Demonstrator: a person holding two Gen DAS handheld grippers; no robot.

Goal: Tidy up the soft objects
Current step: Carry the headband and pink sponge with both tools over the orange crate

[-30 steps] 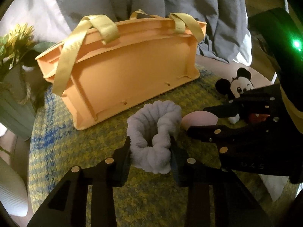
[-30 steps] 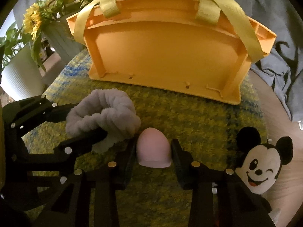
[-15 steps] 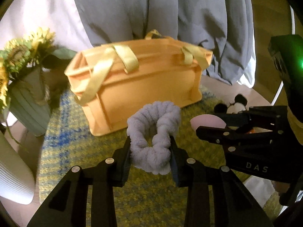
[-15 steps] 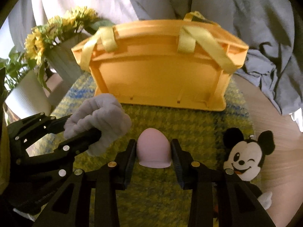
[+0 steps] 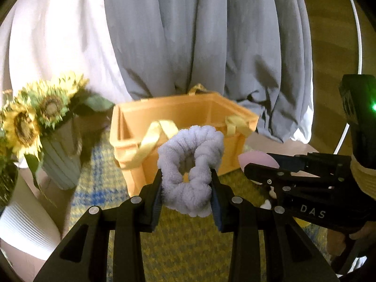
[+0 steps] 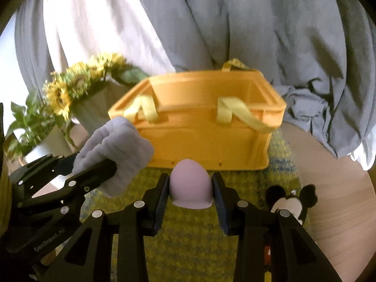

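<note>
My left gripper [image 5: 187,189] is shut on a fluffy lavender scrunchie [image 5: 190,164], held up in the air in front of the orange basket [image 5: 185,119] with yellow straps. My right gripper [image 6: 190,189] is shut on a pink egg-shaped sponge [image 6: 189,185], also lifted, just before the orange basket [image 6: 199,127]. The basket's open top shows in both views. In the right wrist view the scrunchie [image 6: 115,150] and left gripper [image 6: 94,169] sit at the left. In the left wrist view the right gripper [image 5: 260,166] with the pink sponge [image 5: 256,159] is at the right.
A mouse plush toy [image 6: 291,204] lies on the yellow-blue woven mat [image 6: 188,246] at the right. Sunflowers in a ribbed vase [image 5: 61,159] stand left of the basket. A white ribbed pot [image 5: 25,230] is at the near left. Grey and white cloth [image 5: 188,35] hangs behind. A round wooden table [image 6: 340,199] extends right.
Both grippers have risen with their objects; the basket has dropped lower in view and now shows its open top, with more of the hanging cloth visible behind.
</note>
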